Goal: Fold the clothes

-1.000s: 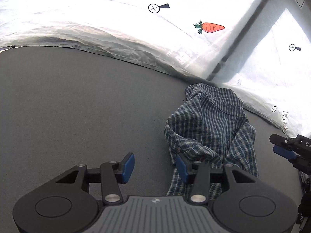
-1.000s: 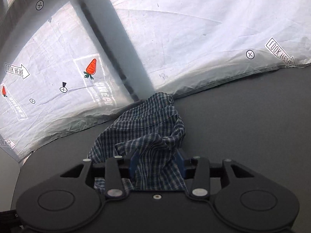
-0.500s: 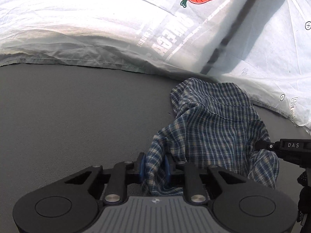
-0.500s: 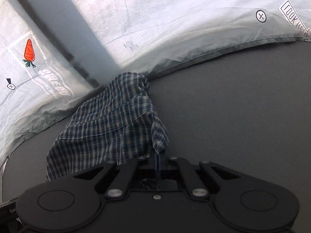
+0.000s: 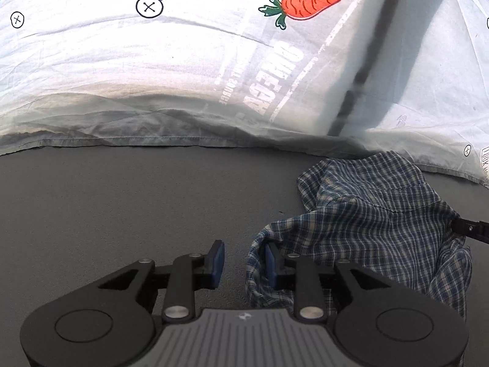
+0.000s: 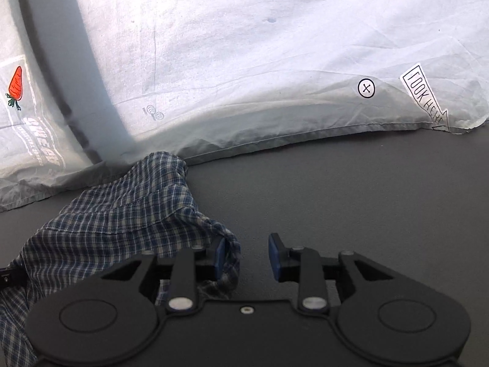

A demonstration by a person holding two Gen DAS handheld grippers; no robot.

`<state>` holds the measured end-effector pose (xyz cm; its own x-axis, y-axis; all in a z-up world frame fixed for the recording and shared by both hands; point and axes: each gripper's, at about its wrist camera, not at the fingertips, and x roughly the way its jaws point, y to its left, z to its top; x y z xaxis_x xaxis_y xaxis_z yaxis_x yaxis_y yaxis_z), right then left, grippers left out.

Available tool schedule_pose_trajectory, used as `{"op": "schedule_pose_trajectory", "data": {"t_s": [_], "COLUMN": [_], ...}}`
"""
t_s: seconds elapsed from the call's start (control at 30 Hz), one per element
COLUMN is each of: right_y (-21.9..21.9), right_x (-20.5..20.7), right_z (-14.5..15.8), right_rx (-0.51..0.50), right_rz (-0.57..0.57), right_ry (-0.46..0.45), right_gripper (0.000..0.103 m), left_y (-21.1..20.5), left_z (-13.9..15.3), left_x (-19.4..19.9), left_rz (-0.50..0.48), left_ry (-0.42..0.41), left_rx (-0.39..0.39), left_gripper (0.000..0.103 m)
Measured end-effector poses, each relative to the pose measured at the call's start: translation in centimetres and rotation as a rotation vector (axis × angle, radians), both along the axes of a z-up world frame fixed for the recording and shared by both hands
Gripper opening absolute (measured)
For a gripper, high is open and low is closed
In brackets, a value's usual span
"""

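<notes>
L wrist view, left to right: dark grey table (image 5: 107, 208) takes up the whole near-left, bare matte surface. White printed sheet (image 5: 122, 91) hangs along the far edge, w/ a circled-X marker (image 5: 149, 6) and a carrot graphic (image 5: 301, 6) further right, grey block lettering below it. Left gripper (image 5: 241, 263) sits low near centre, jaws apart, blue pads visible on both fingers. Nothing clamped; the gap between the pads shows table only. Plaid shirt (image 5: 382, 214) is crumpled on the table right of centre, far end touching the sheet's hem. Its near-left edge curls up against the inner face of the right-hand pad, prob. touching, hard to confirm at this angle. A black part pokes in from the right frame edge at the shirt's right side; likely the other gripper's finger, can't tell for sure.

R wrist view, left to right: plaid shirt (image 6: 116, 223) lies near-left, bunched, far tip reaching the sheet (image 6: 275, 61) hem. A rolled fold of the shirt drapes round the left-hand finger. Right gripper (image 6: 246, 258) jaws apart, gap betw pads shows bare table (image 6: 366, 208). Not clamped on the cloth. Far right on the sheet: circled X (image 6: 365, 88) and an arrow label (image 6: 426, 101).
</notes>
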<state>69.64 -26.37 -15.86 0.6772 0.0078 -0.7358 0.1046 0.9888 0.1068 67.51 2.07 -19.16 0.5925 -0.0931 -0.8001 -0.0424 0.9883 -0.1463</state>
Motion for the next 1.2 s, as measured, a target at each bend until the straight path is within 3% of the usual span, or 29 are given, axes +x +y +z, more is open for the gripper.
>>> {"op": "schedule_pose_trajectory", "data": {"t_s": [0.13, 0.23, 0.3, 0.33, 0.37, 0.4, 0.43, 0.47, 0.5, 0.6, 0.77, 1.0, 1.07, 1.1, 1.13, 1.17, 1.2], "right_y": [-1.7, -1.9, -1.1, -0.5, 0.1, 0.7, 1.3, 1.9, 2.2, 2.7, 3.3, 4.1, 3.9, 3.7, 3.5, 3.3, 3.1], "right_x": [-3.5, -6.5, -7.7, -8.2, -8.5, -8.6, -8.6, -8.5, -8.3, -7.4, -5.6, -4.2, -4.2, -4.6, -5.2, -5.9, -6.9], "right_z": [2.3, 2.8, 2.1, 1.6, 1.1, 0.7, 0.4, 0.1, 0.0, -0.8, -2.1, -2.2, -1.5, -1.0, -0.3, 0.3, 1.0], "right_rx": [0.119, 0.274, 0.340, 0.360, 0.367, 0.364, 0.363, 0.364, 0.363, 0.338, 0.253, 0.200, 0.194, 0.189, 0.180, 0.171, 0.166], "right_rz": [-0.009, 0.068, 0.129, 0.153, 0.174, 0.195, 0.219, 0.245, 0.260, 0.227, 0.194, 0.190, 0.190, 0.188, 0.187, 0.186, 0.187], "right_ry": [-0.069, -0.071, -0.016, 0.009, 0.029, 0.052, 0.075, 0.093, 0.102, 0.118, 0.130, 0.123, 0.123, 0.110, 0.091, 0.072, 0.052], "right_gripper": [0.044, 0.042, 0.042, 0.042, 0.041, 0.038, 0.028, 0.019, 0.003, 0.001, 0.001, 0.000, 0.004, 0.012, 0.027, 0.033, 0.033], "left_y": [2.7, 1.6, 0.6, 0.1, -0.4, -0.9, -1.4, -1.9, -2.4, -3.9, -6.1, -6.2, -6.2, -6.1, -5.8, -5.4, -5.0], "left_z": [2.9, 2.1, 1.2, 0.7, 0.3, -0.1, -0.6, -1.0, -1.4, -2.8, -4.6, -4.2, -3.0, -2.4, -1.7, -0.7, 0.2], "left_x": [-3.9, -4.5, -4.5, -4.5, -4.5, -4.5, -4.5, -4.5, -4.5, -4.5, -3.0, -2.8, -3.6, -4.0, -4.7, -5.6, -6.5], "left_rz": [0.068, 0.009, -0.036, -0.059, -0.082, -0.105, -0.128, -0.151, -0.174, -0.243, -0.280, -0.233, -0.222, -0.216, -0.205, -0.189, -0.178], "left_ry": [-0.081, -0.063, -0.042, -0.032, -0.021, -0.011, 0.000, 0.010, 0.021, 0.052, 0.075, 0.078, 0.063, 0.053, 0.037, 0.016, 0.001], "left_rx": [-0.159, -0.212, -0.232, -0.242, -0.251, -0.261, -0.271, -0.280, -0.290, -0.319, -0.295, -0.295, -0.262, -0.250, -0.245, -0.242, -0.241], "left_gripper": [0.049, 0.047, 0.046, 0.044, 0.032, 0.025, 0.011, 0.008, 0.008, 0.002, 0.001, 0.003, 0.014, 0.018, 0.027, 0.031, 0.032]}}
